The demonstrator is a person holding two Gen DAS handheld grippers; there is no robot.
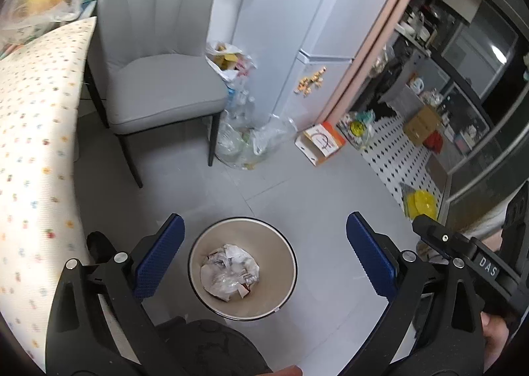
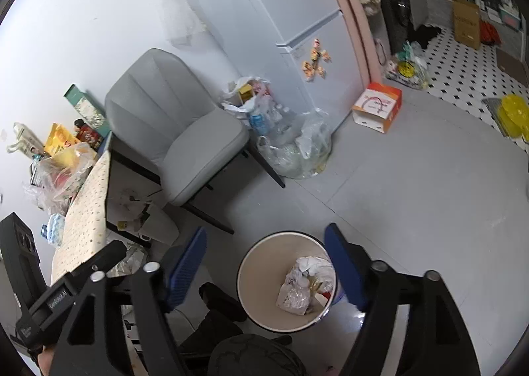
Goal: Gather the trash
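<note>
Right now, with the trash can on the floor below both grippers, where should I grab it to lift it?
Probably by the rim. The trash can stands upright with its mouth open, so come straight down and pinch the bare wall nearest you, one finger inside, one outside. The crumpled trash lies low, leaving the rim free.

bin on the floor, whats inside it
The bin holds crumpled white paper and clear plastic wrappers. Anything beneath that pile, and the bin's bottom under it, is covered.
</note>
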